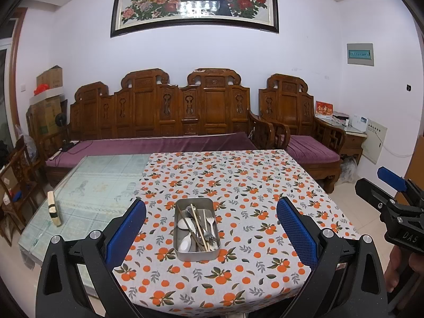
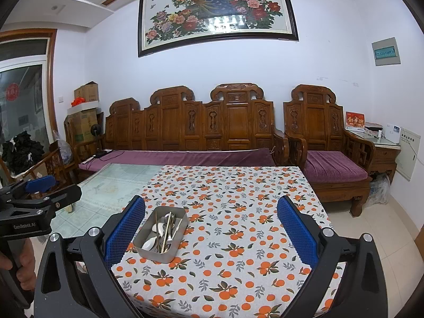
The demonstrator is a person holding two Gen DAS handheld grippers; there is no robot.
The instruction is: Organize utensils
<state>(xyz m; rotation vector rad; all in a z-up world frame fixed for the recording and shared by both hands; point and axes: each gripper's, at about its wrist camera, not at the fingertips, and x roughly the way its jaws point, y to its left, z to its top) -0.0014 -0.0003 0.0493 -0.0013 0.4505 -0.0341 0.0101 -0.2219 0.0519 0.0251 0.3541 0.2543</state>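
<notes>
A rectangular metal tin (image 1: 196, 254) stands on the orange-patterned tablecloth (image 1: 238, 185), holding spoons (image 1: 185, 222), forks (image 1: 210, 221) and chopsticks (image 1: 198, 225) mixed together. My left gripper (image 1: 211, 228) is open above the near table edge, with the tin straight ahead between its blue pads, untouched. In the right wrist view the same tin (image 2: 169, 257) sits ahead and to the left, close to the left pad. My right gripper (image 2: 211, 228) is open and holds nothing. Each gripper shows at the edge of the other's view, the right gripper (image 1: 392, 185) and the left gripper (image 2: 39, 188).
The cloth covers the right part of a glass-topped table (image 1: 100, 182); a small pale block (image 1: 53, 209) stands on the bare glass at left. A carved wooden sofa (image 1: 164, 111) and armchair (image 1: 296, 111) with purple cushions stand behind. Tiled floor (image 1: 365, 212) lies to the right.
</notes>
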